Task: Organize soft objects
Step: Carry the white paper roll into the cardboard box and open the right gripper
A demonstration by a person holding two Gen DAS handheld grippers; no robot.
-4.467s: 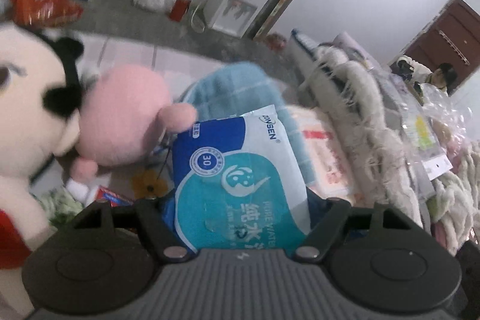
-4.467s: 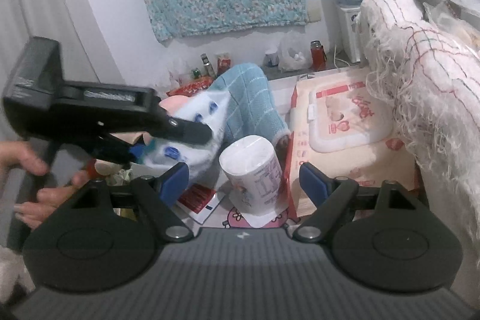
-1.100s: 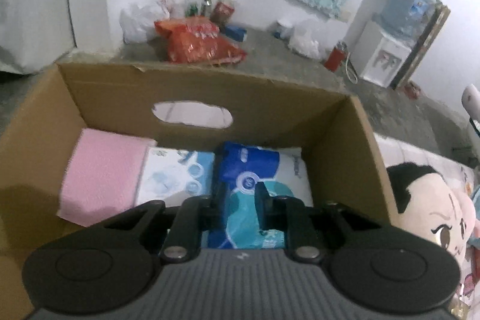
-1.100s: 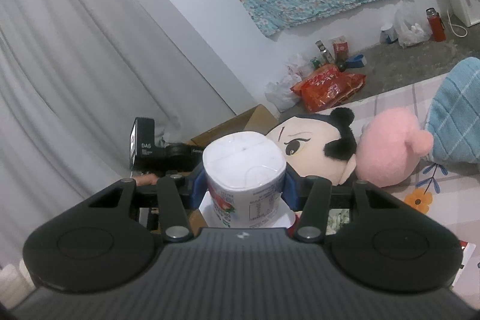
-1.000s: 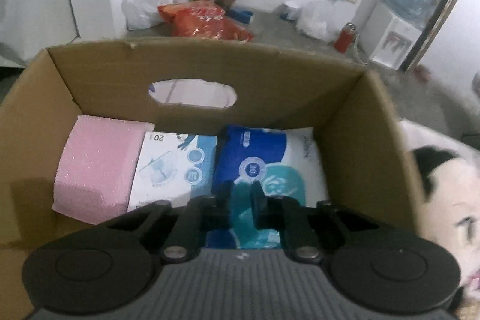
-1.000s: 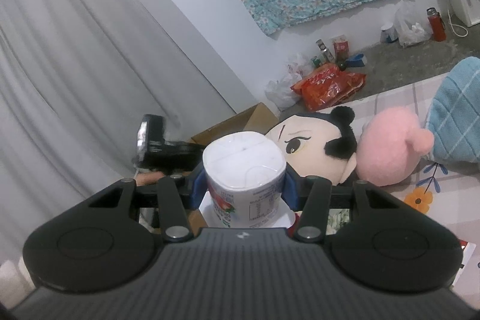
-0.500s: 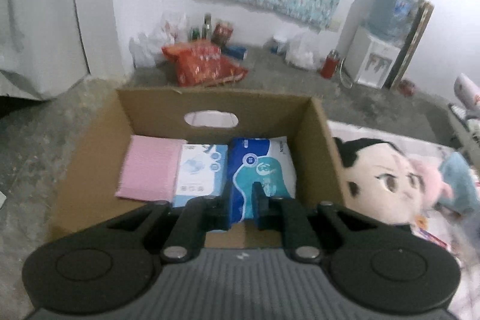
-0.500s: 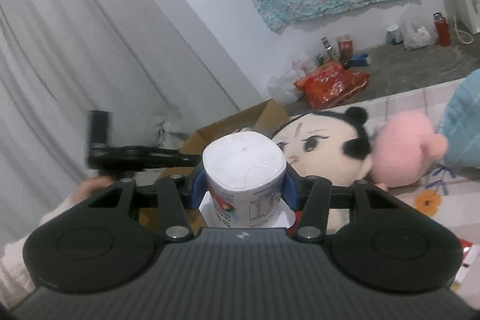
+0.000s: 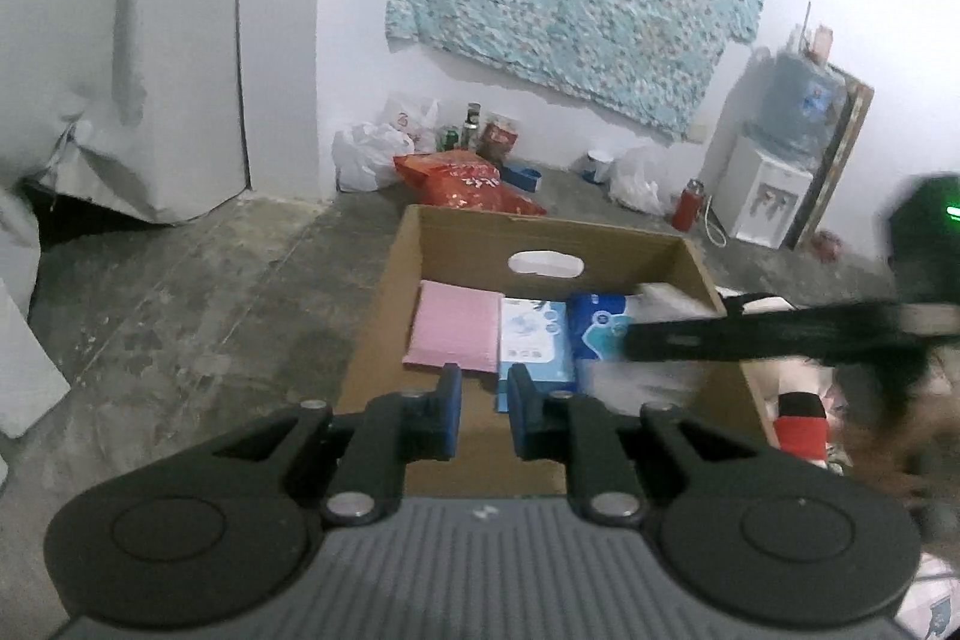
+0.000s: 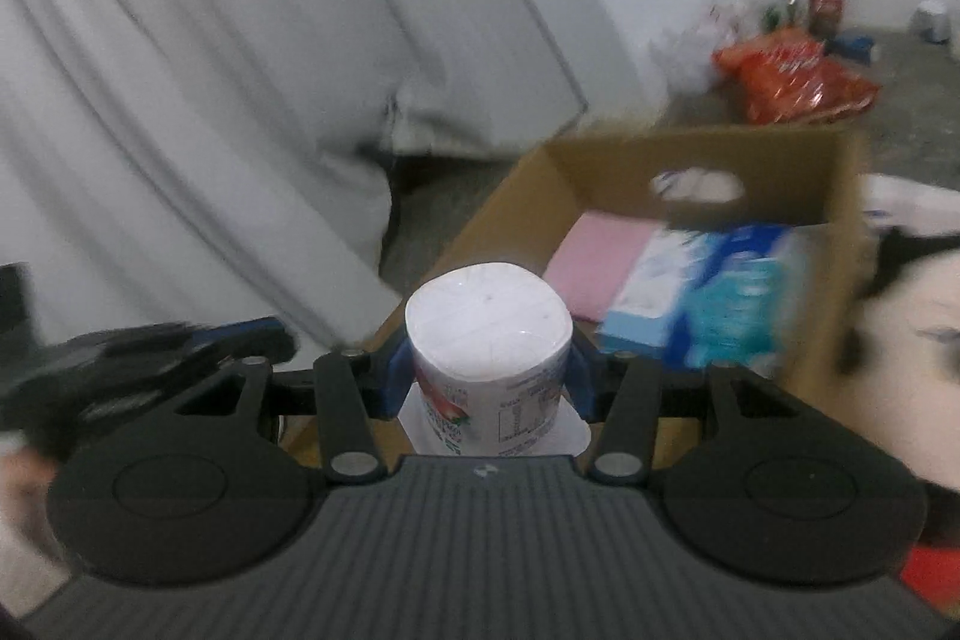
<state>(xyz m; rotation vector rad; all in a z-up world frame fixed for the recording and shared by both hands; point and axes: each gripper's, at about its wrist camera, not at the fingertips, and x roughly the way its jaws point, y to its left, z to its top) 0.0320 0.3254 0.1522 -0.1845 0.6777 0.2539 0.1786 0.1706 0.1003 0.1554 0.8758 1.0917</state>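
Observation:
An open cardboard box (image 9: pixel 384 316) stands on the concrete floor. Inside lie a pink pack (image 9: pixel 453 334), a pale blue wipes pack (image 9: pixel 531 340) and a dark blue wipes pack (image 9: pixel 594 325), side by side. My left gripper (image 9: pixel 485 400) hangs back above the box's near edge, almost shut, with nothing between its fingers. My right gripper (image 10: pixel 487 379) is shut on a white wrapped tissue roll (image 10: pixel 487 334), held upright near the box (image 10: pixel 840 172) at its front left corner. In the left wrist view it shows as a dark blurred bar, the right gripper (image 9: pixel 750 340), across the box's right side.
A big-headed plush doll (image 10: pixel 912 352) lies right of the box. Against the far wall are an orange snack bag (image 9: pixel 468 184), white plastic bags (image 9: pixel 366 154) and a water dispenser (image 9: pixel 762 202). A white curtain (image 10: pixel 210 70) hangs to the left. Bare floor (image 9: pixel 180 316) lies left of the box.
My left gripper has drawn back and up from the box, so the whole box shows. My right gripper has swung left with the roll, from facing the doll to the box.

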